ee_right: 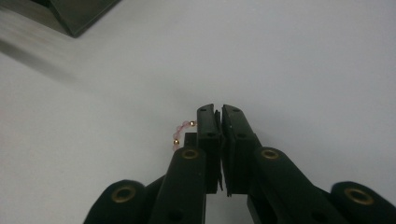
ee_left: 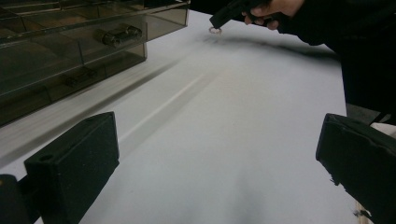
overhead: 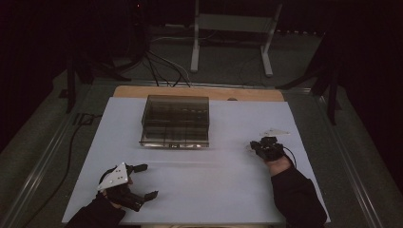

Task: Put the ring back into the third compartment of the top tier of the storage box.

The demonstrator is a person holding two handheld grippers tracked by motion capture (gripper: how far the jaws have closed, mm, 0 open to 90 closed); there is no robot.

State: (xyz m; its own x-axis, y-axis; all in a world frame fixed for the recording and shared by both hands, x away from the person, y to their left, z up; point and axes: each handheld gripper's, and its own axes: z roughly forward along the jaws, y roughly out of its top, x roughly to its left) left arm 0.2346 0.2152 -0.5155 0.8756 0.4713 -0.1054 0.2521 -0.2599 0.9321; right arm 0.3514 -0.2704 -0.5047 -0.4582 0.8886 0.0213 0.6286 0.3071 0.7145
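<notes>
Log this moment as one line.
right gripper: jaws shut on bead bracelet, at white mat | left gripper: jaws open, holding nothing | smoky drawer organizer box: closed

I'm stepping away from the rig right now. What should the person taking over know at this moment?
Right gripper: jaws closed on a small pink-and-gold bead bracelet, low over the white table, right of the box.
Left gripper: open, holding nothing, near the table's front left.
Smoky clear compartment box: at the table's back centre, apparently shut.
Done: bracelet gripped.
Left: probably stowing it in the box; the free gripper could open it.
</notes>
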